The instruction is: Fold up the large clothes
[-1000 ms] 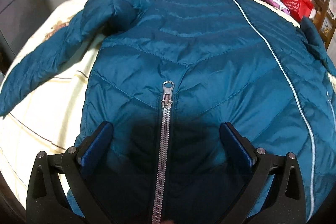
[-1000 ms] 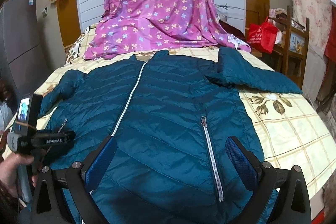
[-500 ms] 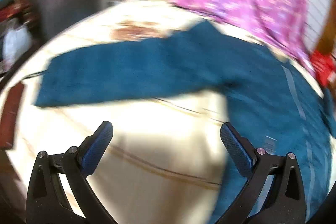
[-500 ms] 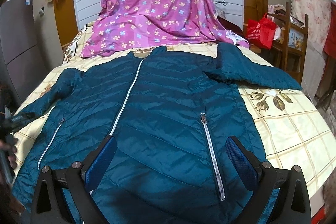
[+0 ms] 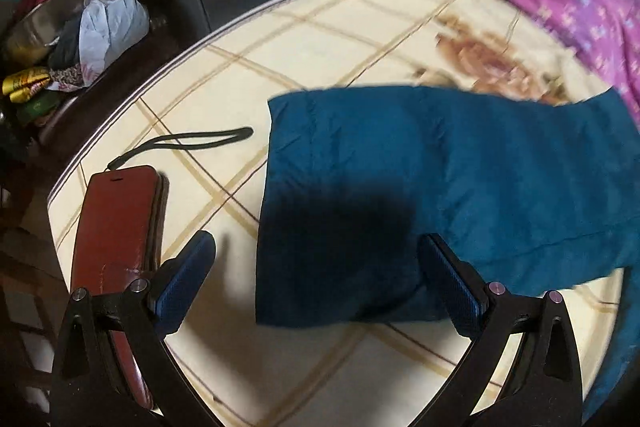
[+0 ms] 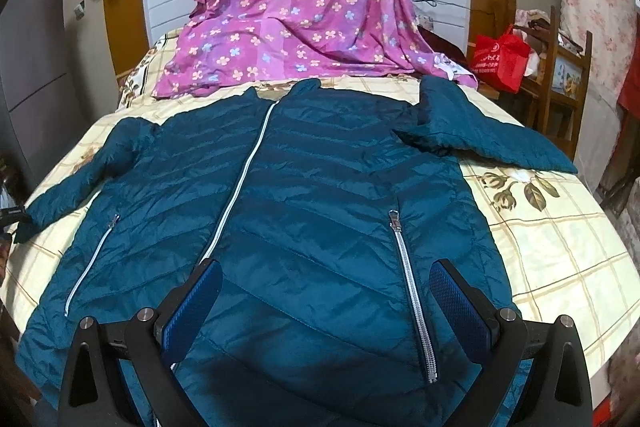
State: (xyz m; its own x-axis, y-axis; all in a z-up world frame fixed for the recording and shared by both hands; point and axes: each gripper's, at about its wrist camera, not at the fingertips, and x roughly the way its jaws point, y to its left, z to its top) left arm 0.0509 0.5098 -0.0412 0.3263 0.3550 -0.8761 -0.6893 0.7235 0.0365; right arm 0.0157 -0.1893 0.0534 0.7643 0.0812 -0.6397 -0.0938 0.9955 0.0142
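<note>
The left gripper is hanging wide open, nothing between its blue ribbed pads, and it is sitting right over the cuff end of the jacket's left sleeve. The cuff edge is lying just ahead and between the jaws, and the sleeve's long axis is running away to the right and slightly up, back towards the body of the jacket. That is the relation that counts: I judge the left gripper only needs to drop and close on that cuff before carrying it inward across the chest. Just to the left, a brown leather phone case with a dark wrist strap is lying on the bed, near enough to be a nuisance.

The right gripper is gaping wide too, holding nothing, poised above the lower hem of the teal jacket, beside the right pocket zip. The jacket is lying front-up, spread flat on the bed, collar pointing away, white centre zip closed. The shell is looking slick, quilted in chevrons, puffy and likely springy when folded. The right sleeve is angling outward over the checked sheet. Beyond, a purple floral cloth is draping down.
</note>
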